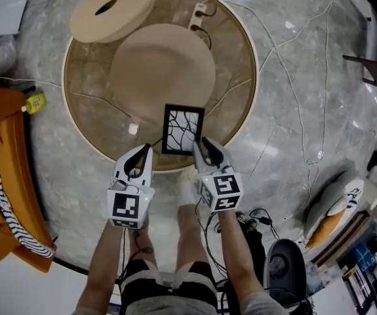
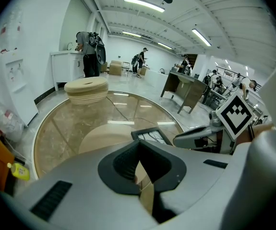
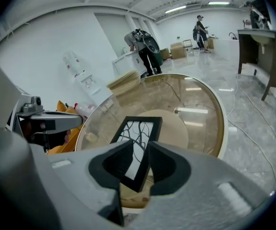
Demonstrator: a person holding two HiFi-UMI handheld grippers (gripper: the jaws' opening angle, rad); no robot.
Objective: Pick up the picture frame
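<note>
The picture frame (image 1: 182,130) lies flat on the big round table (image 1: 77,110). It is on the 6 o'clock side of the table, close to the rim. The frame has a black edge and a white picture with dark branch lines. Its far end rests on the tan round disc (image 1: 162,64) in the middle of the table.

The left gripper (image 1: 147,149) is at 7 o'clock from the frame, just beside its near left corner. In the left gripper view, the left gripper (image 2: 138,152) has its two claws together at the tips, with nothing held in them. The frame (image 2: 152,134) shows just past them, a bit toward 1 o'clock.

The right gripper (image 1: 201,146) is at 5 o'clock from the frame, by its near right corner. In the right gripper view, the right gripper (image 3: 145,150) has its claws apart. The near corner of the frame (image 3: 138,138) shows in the gap between them. I cannot tell if a claw touches it.

A pale round stack (image 1: 113,8) sits on the table's rim at 11 o'clock. A small white block (image 1: 133,128) lies on the table at 9 o'clock from the frame. A little yellow bottle (image 1: 34,102) lies on the floor at 9 o'clock from the table.
</note>
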